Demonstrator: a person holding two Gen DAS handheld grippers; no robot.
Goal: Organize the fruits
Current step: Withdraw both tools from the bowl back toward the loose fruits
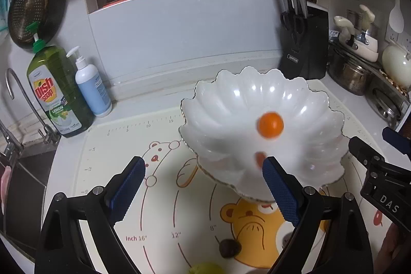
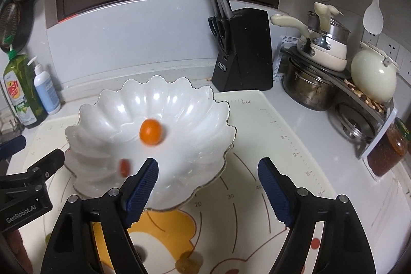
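Note:
A white scalloped bowl (image 1: 239, 104) stands on the bear-print mat; it also shows in the right wrist view (image 2: 179, 104). A small orange fruit (image 1: 270, 124) lies blurred inside it (image 2: 150, 132), with a small red fruit (image 1: 260, 159) nearer the front wall (image 2: 125, 167). My left gripper (image 1: 204, 186) is open and empty, just before the bowl's near left rim. My right gripper (image 2: 208, 186) is open and empty, at the bowl's near right rim. A dark brown fruit (image 1: 229, 248) and a green fruit (image 1: 206, 268) lie on the mat below the left gripper.
Dish soap bottle (image 1: 57, 91) and white pump bottle (image 1: 92, 89) stand at the back left by the sink tap (image 1: 23, 99). A black knife block (image 2: 244, 53) stands behind the bowl. Pots and a kettle (image 2: 372, 78) crowd the right rack, with a jar (image 2: 388, 150) beside it.

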